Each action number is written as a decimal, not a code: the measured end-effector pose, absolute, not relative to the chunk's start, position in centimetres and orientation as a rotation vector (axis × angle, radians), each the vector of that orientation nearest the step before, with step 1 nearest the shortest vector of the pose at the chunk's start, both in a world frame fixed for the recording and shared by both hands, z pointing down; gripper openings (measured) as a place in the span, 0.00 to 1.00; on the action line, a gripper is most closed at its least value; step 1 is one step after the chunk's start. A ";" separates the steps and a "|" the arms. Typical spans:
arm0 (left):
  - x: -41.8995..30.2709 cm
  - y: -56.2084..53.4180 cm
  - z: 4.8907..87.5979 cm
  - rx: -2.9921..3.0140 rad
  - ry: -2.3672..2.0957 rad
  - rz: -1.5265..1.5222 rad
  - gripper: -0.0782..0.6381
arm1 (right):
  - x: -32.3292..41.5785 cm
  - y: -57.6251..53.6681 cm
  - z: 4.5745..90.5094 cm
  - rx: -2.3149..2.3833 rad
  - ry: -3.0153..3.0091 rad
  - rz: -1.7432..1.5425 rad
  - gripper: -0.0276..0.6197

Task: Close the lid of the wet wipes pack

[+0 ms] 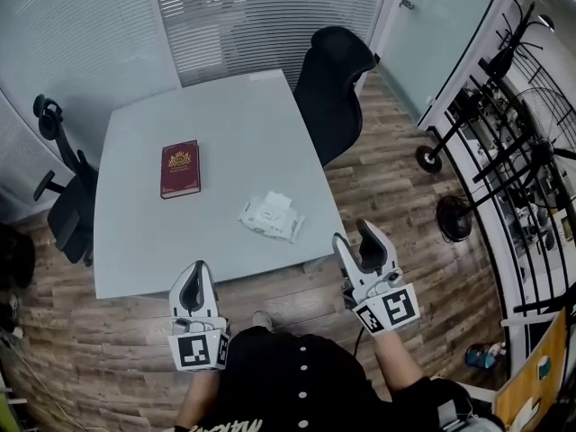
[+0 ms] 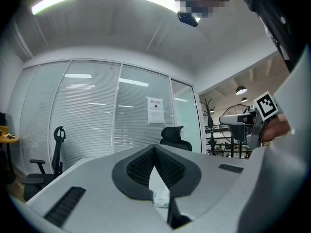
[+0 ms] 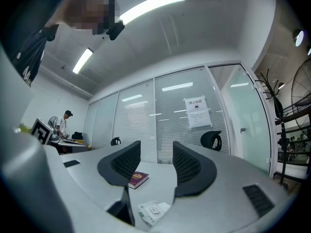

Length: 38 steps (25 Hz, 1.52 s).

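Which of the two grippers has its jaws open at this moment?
The right gripper: its jaws stand clearly apart, with nothing between them. The left gripper differs: its jaws meet at the tips, so it is shut.

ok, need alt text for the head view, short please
Looking down at a grey table with a white wet wipes pack near its front edge and a dark red book farther back on the left. The left gripper and right gripper hover short of the table, touching nothing. A black chair stands at its far right corner.
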<state>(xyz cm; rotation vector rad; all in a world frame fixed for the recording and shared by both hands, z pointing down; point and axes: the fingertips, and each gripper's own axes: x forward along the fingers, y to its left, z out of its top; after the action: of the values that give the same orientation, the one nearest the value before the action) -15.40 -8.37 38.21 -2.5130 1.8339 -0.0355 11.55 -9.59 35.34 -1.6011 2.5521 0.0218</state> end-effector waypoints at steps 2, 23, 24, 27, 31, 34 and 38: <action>-15.5 -9.1 38.2 -2.520 1.827 -0.030 0.12 | 11.4 -10.1 35.4 -1.610 2.551 0.021 0.36; -18.5 -12.7 39.7 -2.610 1.770 -0.105 0.12 | 7.7 -13.3 38.0 -1.671 2.539 -0.057 0.36; -18.4 -12.7 40.0 -2.615 1.772 -0.110 0.12 | 7.9 -13.4 38.3 -1.677 2.539 -0.069 0.36; -17.7 -13.1 40.4 -2.611 1.748 -0.123 0.12 | 8.6 -14.0 38.9 -1.690 2.530 -0.091 0.36; -16.5 -14.1 40.6 -2.623 1.743 -0.128 0.12 | 9.3 -15.4 40.0 -1.686 2.550 -0.133 0.36; -15.3 -15.0 40.7 -2.637 1.733 -0.144 0.12 | 10.0 -16.8 40.8 -1.673 2.560 -0.192 0.36; -13.8 -16.0 40.7 -2.637 1.714 -0.172 0.12 | 10.3 -18.5 43.0 -1.649 2.616 -0.290 0.36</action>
<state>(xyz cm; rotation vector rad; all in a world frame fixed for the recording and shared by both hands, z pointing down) -13.83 -16.02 40.69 -2.6374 1.7145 -0.1722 10.27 -18.53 43.04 -1.6492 2.6157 -0.2904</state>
